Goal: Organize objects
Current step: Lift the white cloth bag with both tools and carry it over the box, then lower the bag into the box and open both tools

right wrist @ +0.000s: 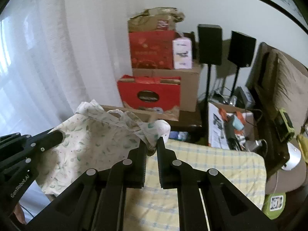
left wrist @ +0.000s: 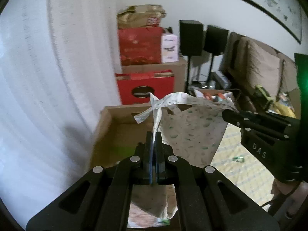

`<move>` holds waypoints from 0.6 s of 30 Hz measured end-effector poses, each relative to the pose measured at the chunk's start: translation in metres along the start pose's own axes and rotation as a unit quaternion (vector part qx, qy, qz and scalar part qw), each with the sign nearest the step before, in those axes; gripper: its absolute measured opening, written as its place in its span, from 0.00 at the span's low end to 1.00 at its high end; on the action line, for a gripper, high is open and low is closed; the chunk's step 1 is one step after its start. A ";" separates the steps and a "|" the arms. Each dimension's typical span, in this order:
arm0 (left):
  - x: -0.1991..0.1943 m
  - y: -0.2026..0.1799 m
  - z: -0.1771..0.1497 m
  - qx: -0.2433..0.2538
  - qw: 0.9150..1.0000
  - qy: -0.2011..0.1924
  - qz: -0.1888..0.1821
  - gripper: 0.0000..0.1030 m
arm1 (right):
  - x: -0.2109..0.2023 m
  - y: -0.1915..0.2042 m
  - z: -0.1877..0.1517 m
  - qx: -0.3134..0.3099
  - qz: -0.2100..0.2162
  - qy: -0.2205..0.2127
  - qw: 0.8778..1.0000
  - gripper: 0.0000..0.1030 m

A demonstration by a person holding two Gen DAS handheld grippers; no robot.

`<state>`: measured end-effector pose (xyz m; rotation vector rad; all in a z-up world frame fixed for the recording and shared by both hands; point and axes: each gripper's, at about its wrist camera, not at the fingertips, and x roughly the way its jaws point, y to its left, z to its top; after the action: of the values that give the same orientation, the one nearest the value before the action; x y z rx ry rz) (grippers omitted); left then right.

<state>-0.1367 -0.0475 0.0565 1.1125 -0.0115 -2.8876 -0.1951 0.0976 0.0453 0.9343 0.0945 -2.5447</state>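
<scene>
We see our right claw (right wrist: 152, 144) pinching a bunched corner of the leaf-print cloth (right wrist: 92, 144), which spreads off to its left. The left claw (right wrist: 55, 136) grips the cloth's far edge there. Below our claw lies a yellow checked blanket (right wrist: 211, 165).

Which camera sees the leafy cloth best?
The right wrist view: the cloth spreads wide there, with the right gripper pinching one corner and the left gripper at its other side. The left wrist view shows the cloth hanging narrower, partly behind the left gripper.
</scene>
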 end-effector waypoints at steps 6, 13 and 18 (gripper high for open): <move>0.008 0.031 -0.008 -0.019 1.000 0.007 0.021 0.02 | 0.022 0.037 0.004 -0.018 0.021 0.007 1.000 0.09; 0.023 0.053 -0.019 -0.031 0.998 0.020 0.044 0.02 | 0.047 0.065 -0.001 -0.036 0.029 0.027 0.999 0.09; 0.044 0.060 -0.030 -0.035 0.997 0.043 0.047 0.05 | 0.065 0.067 -0.013 -0.041 0.021 0.051 0.998 0.15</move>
<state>-0.1470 -0.1096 0.0058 1.1893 0.0387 -2.7347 -0.2042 0.0154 0.0000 1.0219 0.2063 -2.4360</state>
